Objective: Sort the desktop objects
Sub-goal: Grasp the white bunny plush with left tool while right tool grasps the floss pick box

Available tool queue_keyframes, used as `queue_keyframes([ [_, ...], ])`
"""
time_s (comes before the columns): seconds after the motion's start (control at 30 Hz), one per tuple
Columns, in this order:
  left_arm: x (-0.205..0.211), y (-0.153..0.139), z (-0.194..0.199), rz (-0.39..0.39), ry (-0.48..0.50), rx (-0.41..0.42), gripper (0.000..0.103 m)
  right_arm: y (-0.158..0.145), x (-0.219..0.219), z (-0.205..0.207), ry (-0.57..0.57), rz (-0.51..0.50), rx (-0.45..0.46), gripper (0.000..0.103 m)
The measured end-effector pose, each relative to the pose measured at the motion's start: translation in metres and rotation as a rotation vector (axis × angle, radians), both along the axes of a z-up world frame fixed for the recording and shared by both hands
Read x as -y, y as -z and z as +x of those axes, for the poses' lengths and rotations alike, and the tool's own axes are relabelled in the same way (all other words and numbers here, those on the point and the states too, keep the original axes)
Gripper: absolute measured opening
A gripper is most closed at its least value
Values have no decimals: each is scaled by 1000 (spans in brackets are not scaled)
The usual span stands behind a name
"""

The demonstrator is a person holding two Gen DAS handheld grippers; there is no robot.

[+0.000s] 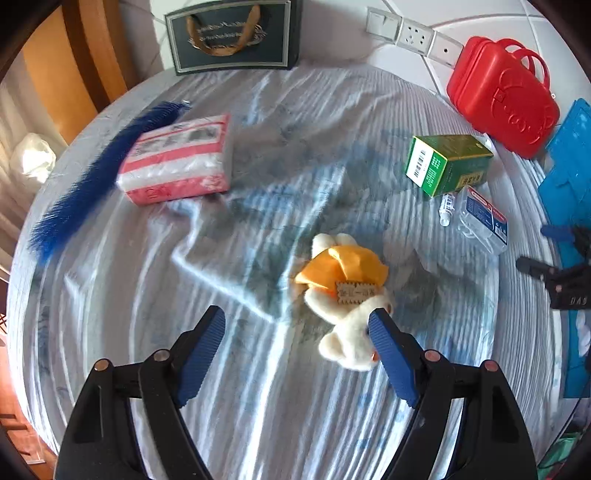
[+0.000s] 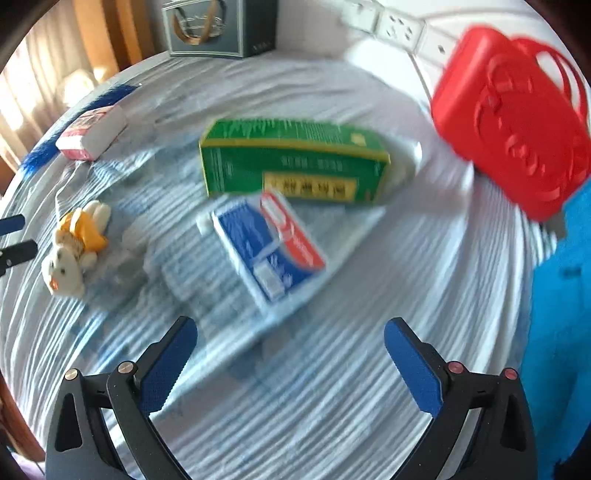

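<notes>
A plush rabbit (image 1: 345, 295) in an orange cape lies mid-table; it also shows in the right wrist view (image 2: 74, 247). My left gripper (image 1: 297, 325) is open and empty, its right finger beside the rabbit's head. A green box (image 2: 291, 162) and a clear blue-and-red labelled case (image 2: 269, 247) lie ahead of my right gripper (image 2: 290, 343), which is open and empty just short of the case. They also show in the left wrist view, the green box (image 1: 448, 162) and the case (image 1: 484, 221). A small vial (image 1: 447, 206) lies between them.
A red plastic carry case (image 1: 502, 96) stands at the far right. A tissue pack (image 1: 177, 160) and a blue feather (image 1: 99, 177) lie at the left. A dark gift bag (image 1: 232, 35) stands at the back. A blue mat (image 1: 570, 206) lies at the right edge.
</notes>
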State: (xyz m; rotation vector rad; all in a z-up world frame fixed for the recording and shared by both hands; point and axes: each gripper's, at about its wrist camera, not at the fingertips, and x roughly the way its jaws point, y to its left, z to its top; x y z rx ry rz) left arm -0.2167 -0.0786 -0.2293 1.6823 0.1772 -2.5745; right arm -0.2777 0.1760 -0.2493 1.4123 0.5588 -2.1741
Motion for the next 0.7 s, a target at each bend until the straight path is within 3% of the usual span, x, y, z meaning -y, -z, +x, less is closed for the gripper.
queue_keyframes([
  [0.17, -17, 28, -25, 31, -1, 73, 80, 13, 28, -37, -74, 7, 56, 102],
  [0.4, -29, 55, -45, -8, 3, 144, 81, 54, 54, -51, -177, 97, 140, 103],
  [0.5, -31, 56, -48, -35, 17, 136, 81, 56, 51, -56, -167, 47, 178, 103],
  [0.6, -30, 58, -51, -32, 15, 125, 91, 55, 48, -58, -150, 42, 169, 103],
  [0.67, -35, 61, -53, -36, 36, 129, 103, 54, 45, -57, -129, 26, 152, 103],
  [0.7, -36, 62, -53, -46, 38, 129, 103, 53, 44, -56, -121, 18, 144, 103],
])
